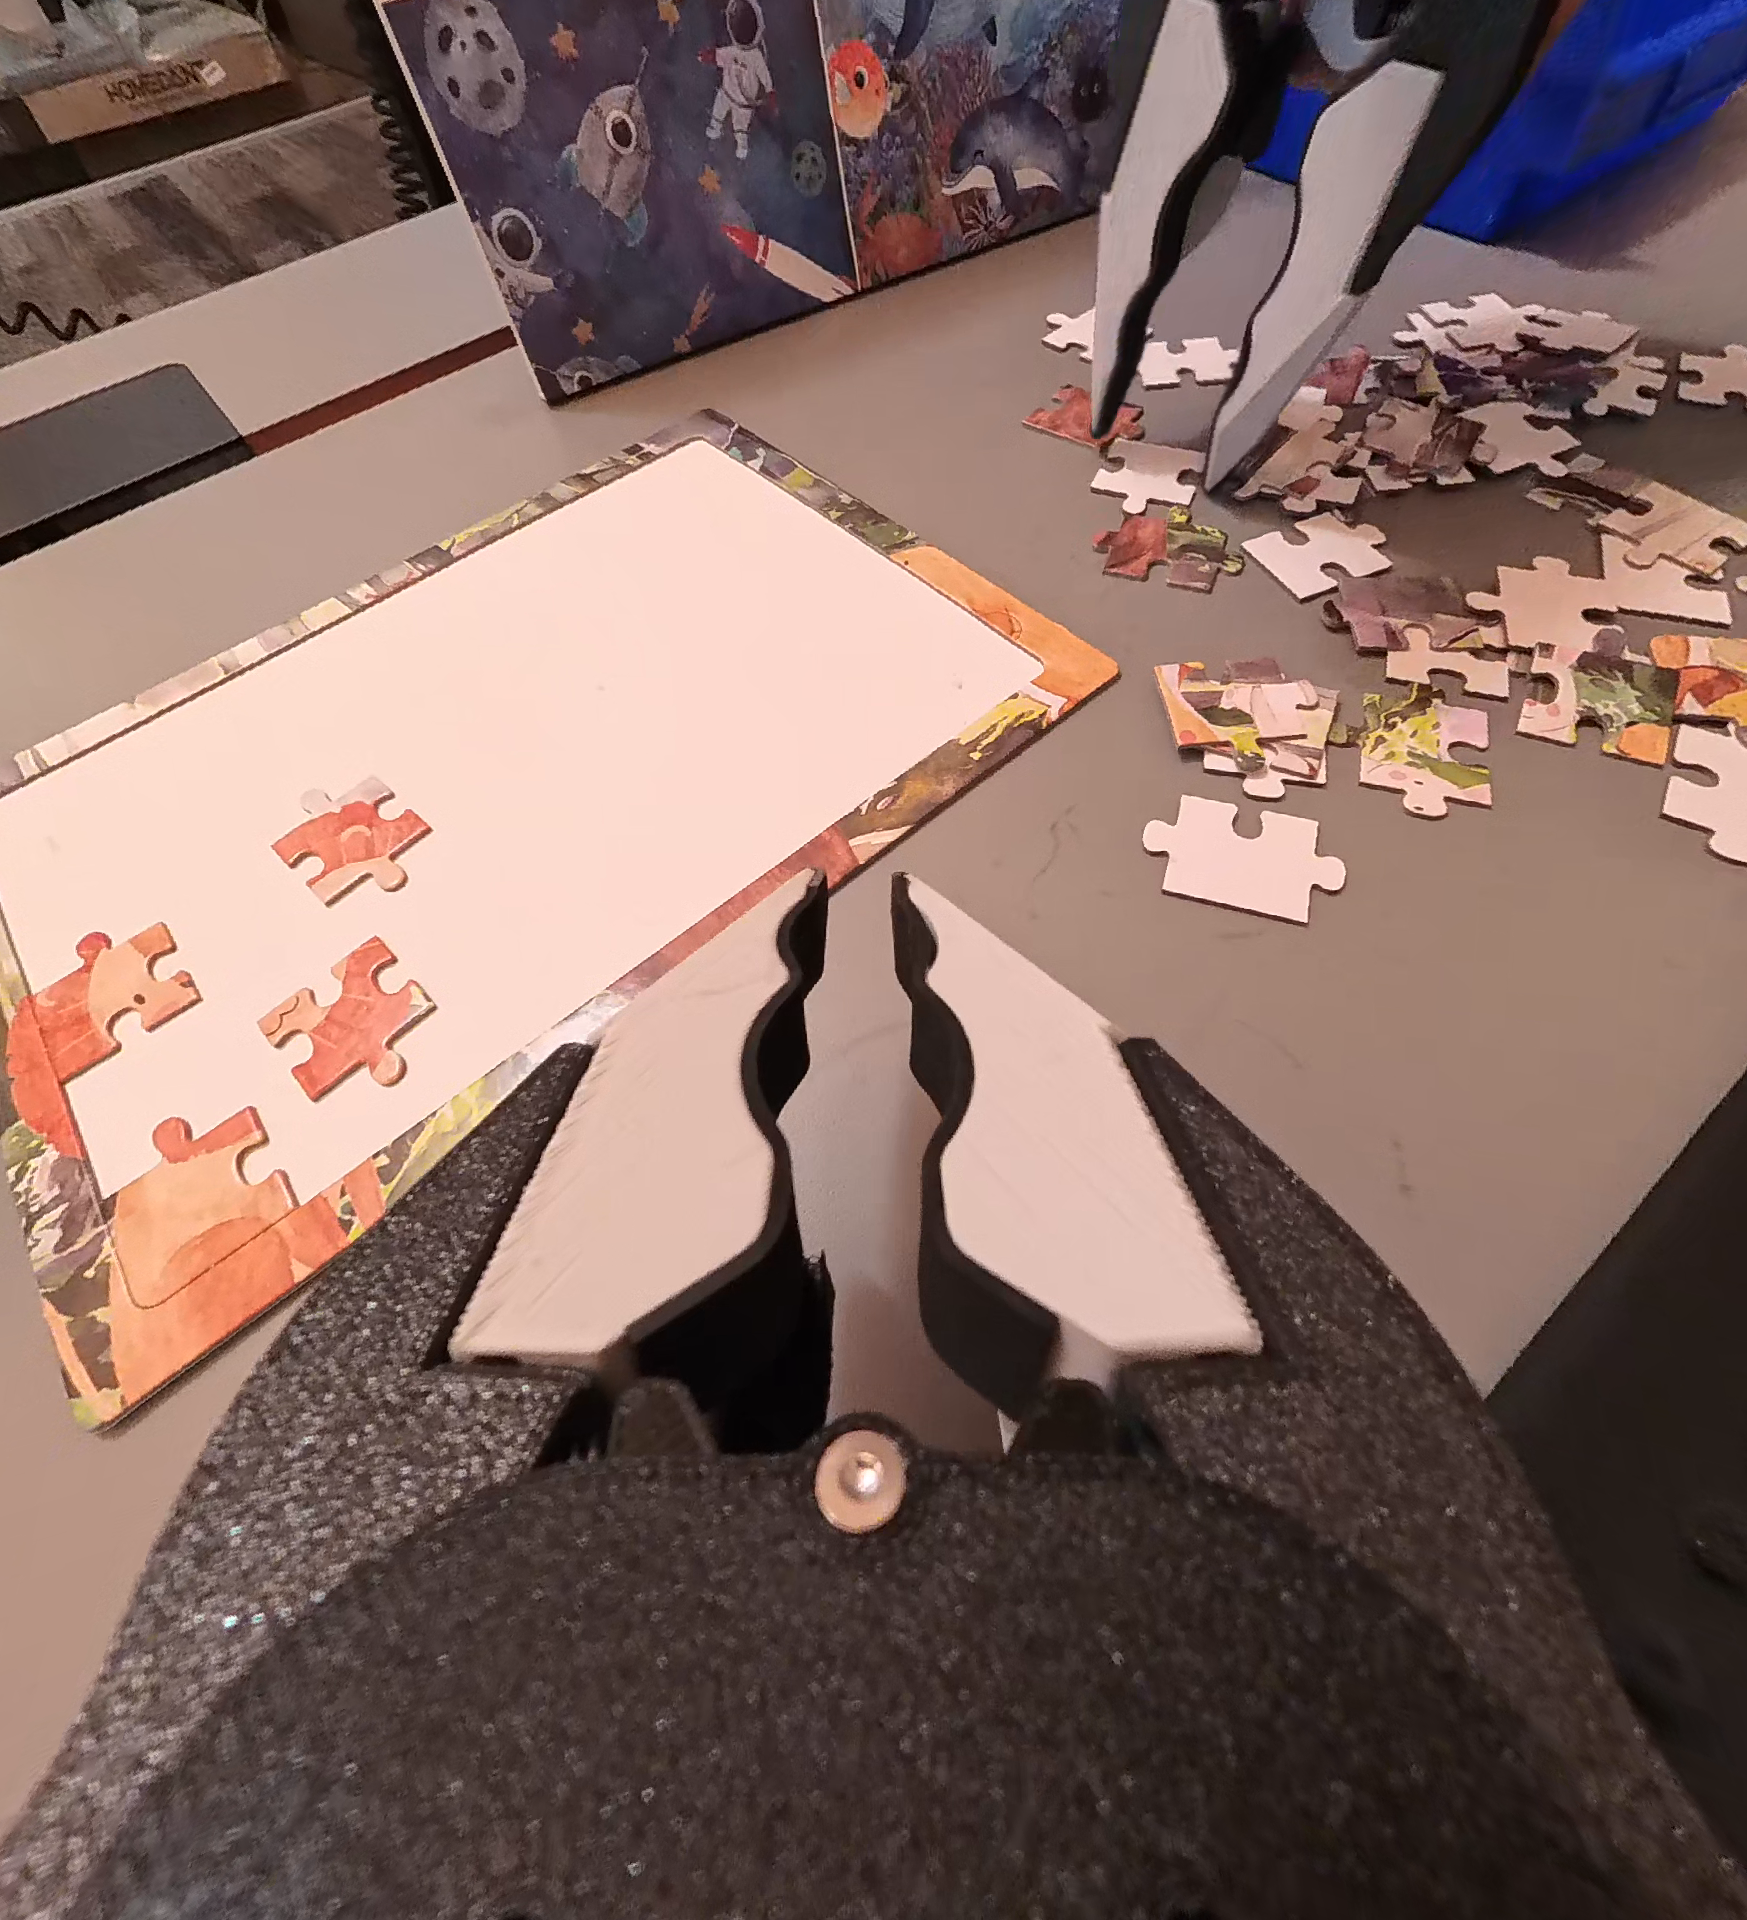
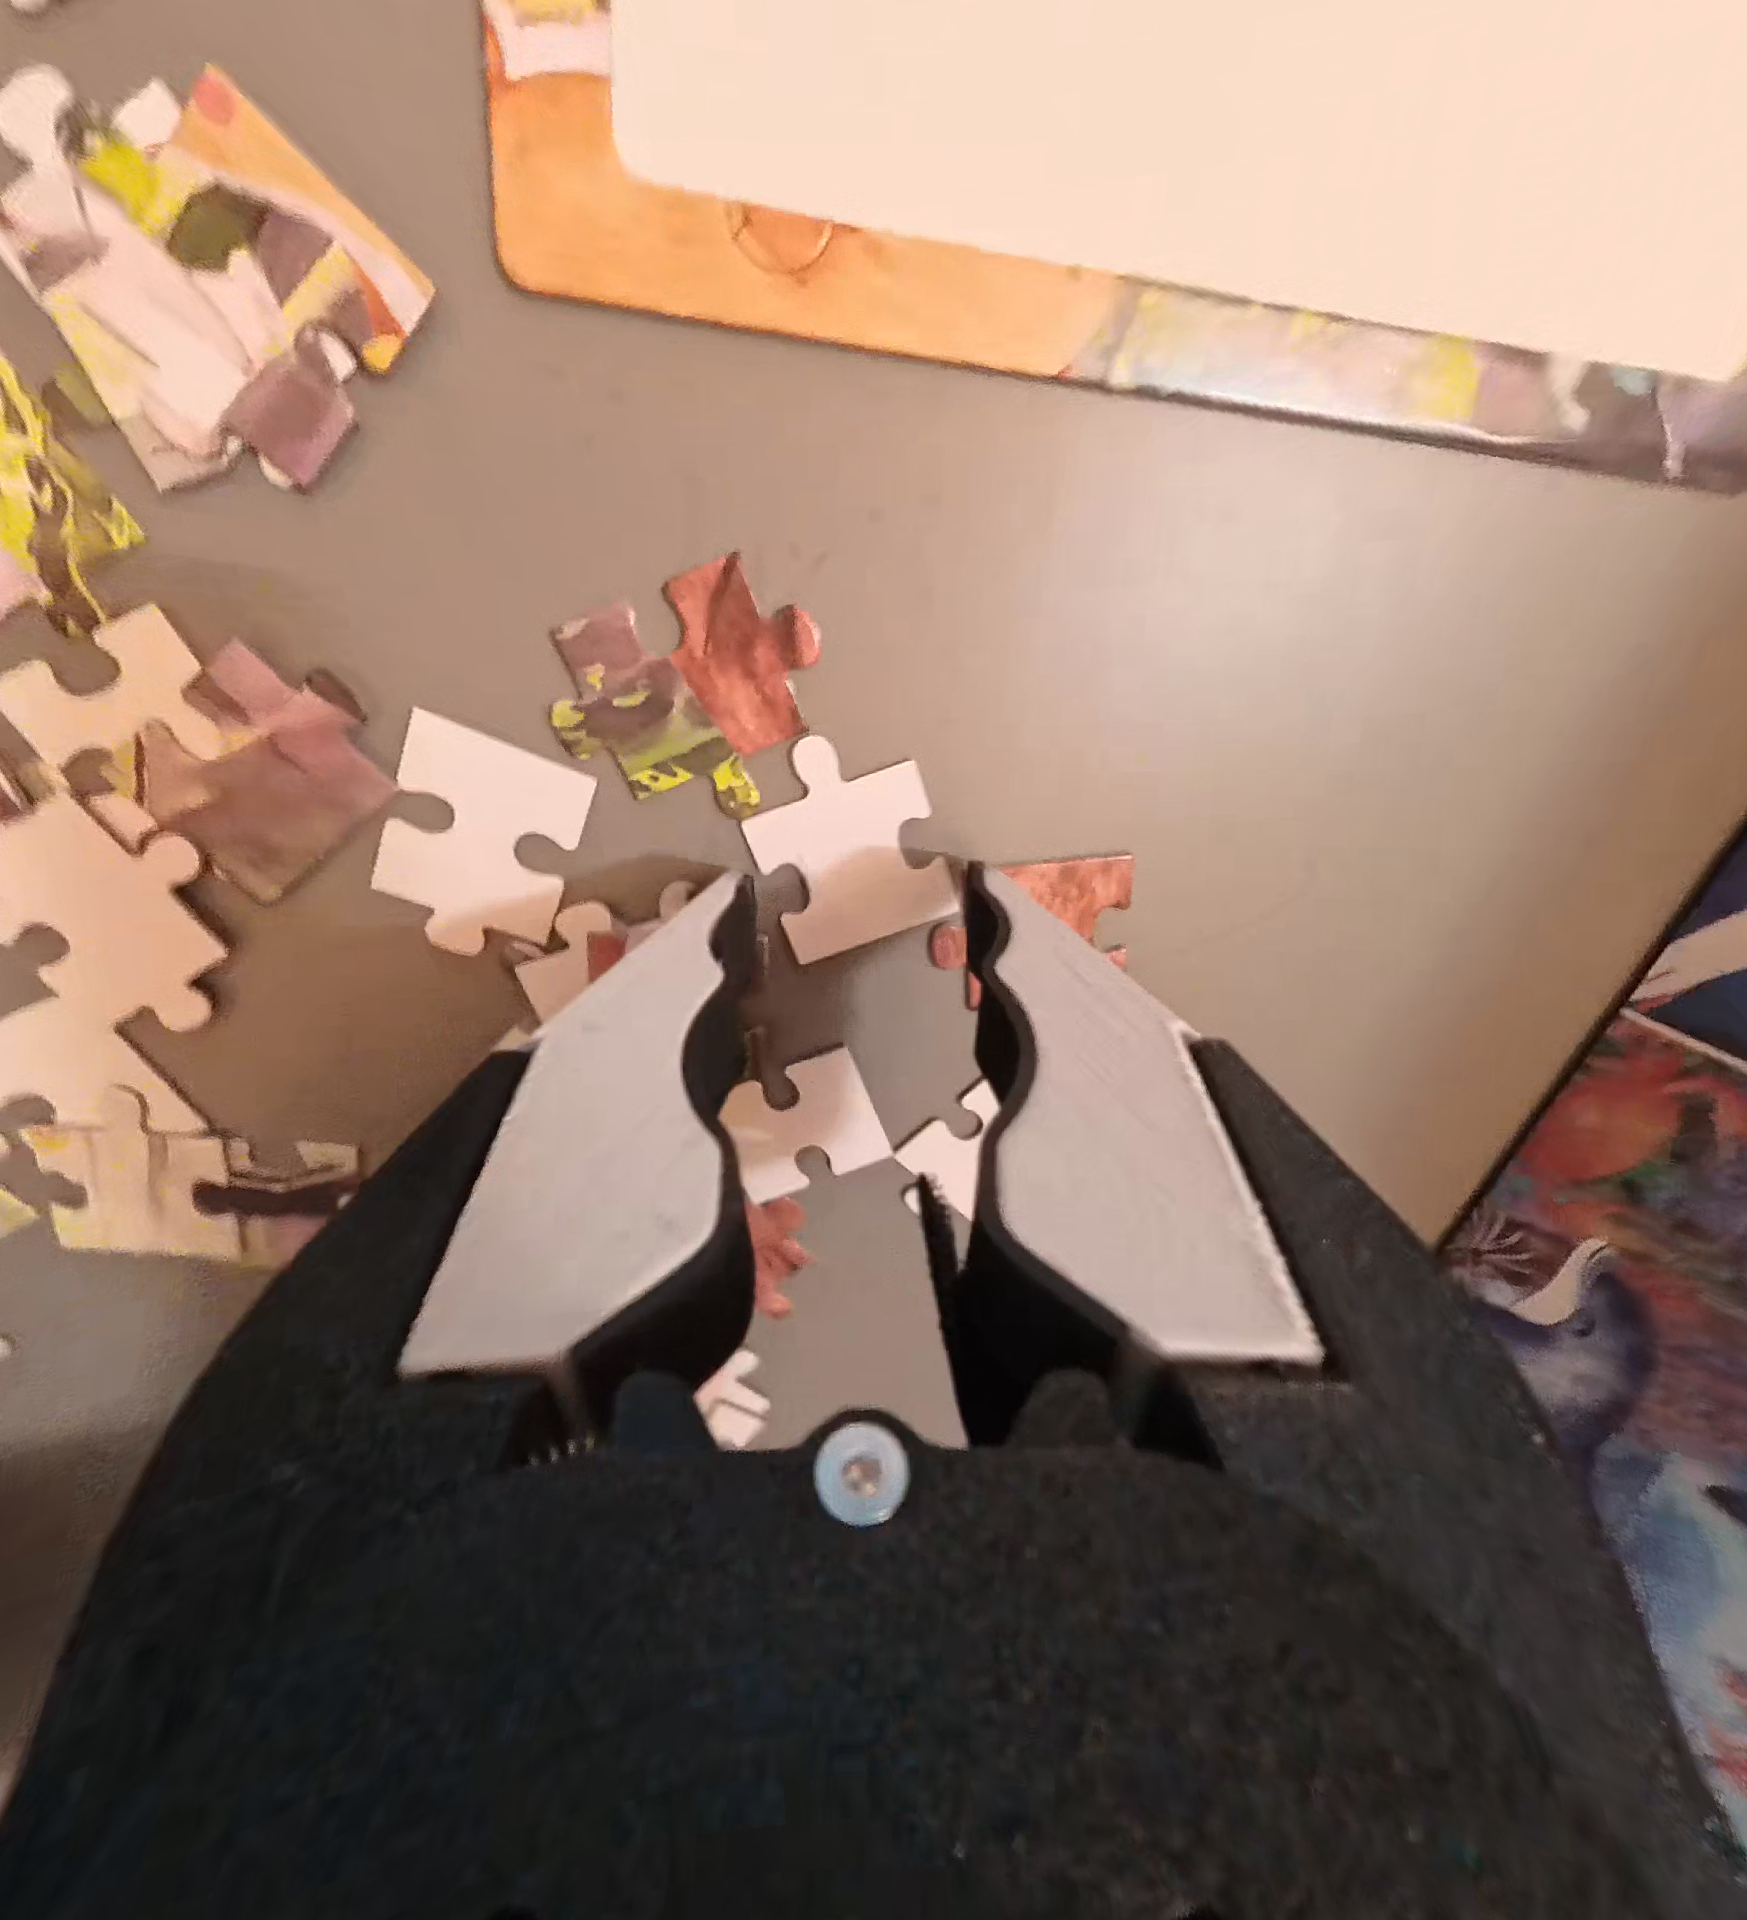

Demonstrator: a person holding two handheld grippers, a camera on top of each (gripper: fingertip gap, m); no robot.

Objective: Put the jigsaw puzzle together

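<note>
Because the loose pieces (image 1: 1534, 540) overlap in a heap at two o'clock in the left wrist view, the likeliest slip is that the right gripper (image 1: 1160, 457) closes on two at once, or pushes a flat piece along the table (image 1: 952, 343) instead of lifting it; thin card lying flush gives the tips little to catch. That gripper stands nearly upright at the heap's near edge, jaws parted and holding nothing, with one tip touching or just above a brown piece (image 1: 1082, 416) and the other among the pile. In its own view a white, face-down piece (image 2: 848, 842) lies at twelve o'clock just past the tips, partly between them, and the brown piece (image 2: 1066, 894) peeks out at one o'clock behind the right finger (image 2: 1077, 1049). A face-down pick would also need turning before it can be matched. The left gripper (image 1: 858, 894) hovers partly open and empty beside the tray (image 1: 1045, 644), which fills its view from nine to eleven o'clock. Four orange pieces (image 1: 349, 836) already lie in the tray near its eight o'clock corner, well apart from the heap, so most of the puzzle is undone.
</note>
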